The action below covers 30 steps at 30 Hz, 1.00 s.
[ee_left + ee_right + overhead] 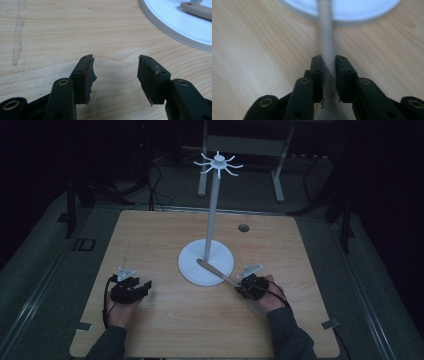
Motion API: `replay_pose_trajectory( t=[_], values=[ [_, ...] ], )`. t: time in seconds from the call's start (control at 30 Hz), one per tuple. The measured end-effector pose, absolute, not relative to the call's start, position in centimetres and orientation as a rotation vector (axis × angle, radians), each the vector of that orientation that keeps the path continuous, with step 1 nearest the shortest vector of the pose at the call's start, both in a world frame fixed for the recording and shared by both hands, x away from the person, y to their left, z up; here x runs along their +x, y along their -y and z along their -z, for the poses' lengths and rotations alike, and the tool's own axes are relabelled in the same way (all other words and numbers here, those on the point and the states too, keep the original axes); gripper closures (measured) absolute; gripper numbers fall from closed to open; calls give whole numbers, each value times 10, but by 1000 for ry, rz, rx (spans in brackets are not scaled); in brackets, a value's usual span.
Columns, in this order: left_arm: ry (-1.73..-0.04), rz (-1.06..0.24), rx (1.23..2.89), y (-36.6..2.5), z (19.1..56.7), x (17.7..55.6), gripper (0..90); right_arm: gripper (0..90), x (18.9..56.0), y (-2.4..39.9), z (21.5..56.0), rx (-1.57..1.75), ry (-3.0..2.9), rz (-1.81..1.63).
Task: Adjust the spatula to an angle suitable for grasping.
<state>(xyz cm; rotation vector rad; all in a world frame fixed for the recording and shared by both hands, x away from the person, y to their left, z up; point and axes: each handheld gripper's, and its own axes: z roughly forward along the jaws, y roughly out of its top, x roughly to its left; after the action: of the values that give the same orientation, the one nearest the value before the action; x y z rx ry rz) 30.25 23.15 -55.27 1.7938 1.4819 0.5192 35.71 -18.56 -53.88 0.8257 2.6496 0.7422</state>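
Looks like a lab or test room set up for recording. Dim all round, with a single pale wooden table lit at the centre, a cable hole in its top. Grey carpeted floor, loose cables trailing behind, metal frame legs of a bench beyond. No homely furnishings.

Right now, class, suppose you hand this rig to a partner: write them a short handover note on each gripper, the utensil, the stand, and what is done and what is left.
Left gripper: open, holding nothing, low over the table.
Right gripper: shut on the utensil at its slim shaft.
Utensil's pale handle end lies on the white stand base, beside the pole.
Done: utensil gripped.
Left: probably lift it and hang it on a hook at the top; none holds anything yet.
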Motion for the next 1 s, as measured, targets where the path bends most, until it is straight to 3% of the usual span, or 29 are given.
replay_pose_trajectory(
  t=[0.4, 0.57, 1.0],
  values=[
    [-1482, -522, 1801, -230, 553, 303, 472, 764, 333, 230, 533, 912, -2702, -691],
    [-1483, -520, 1799, -231, 553, 302, 472, 669, 341, 217, 522, 885, -2700, -696],
    [-1480, -517, 1797, -231, 553, 303, 472, 719, 383, 174, 517, 847, -2817, -588]
  ],
)
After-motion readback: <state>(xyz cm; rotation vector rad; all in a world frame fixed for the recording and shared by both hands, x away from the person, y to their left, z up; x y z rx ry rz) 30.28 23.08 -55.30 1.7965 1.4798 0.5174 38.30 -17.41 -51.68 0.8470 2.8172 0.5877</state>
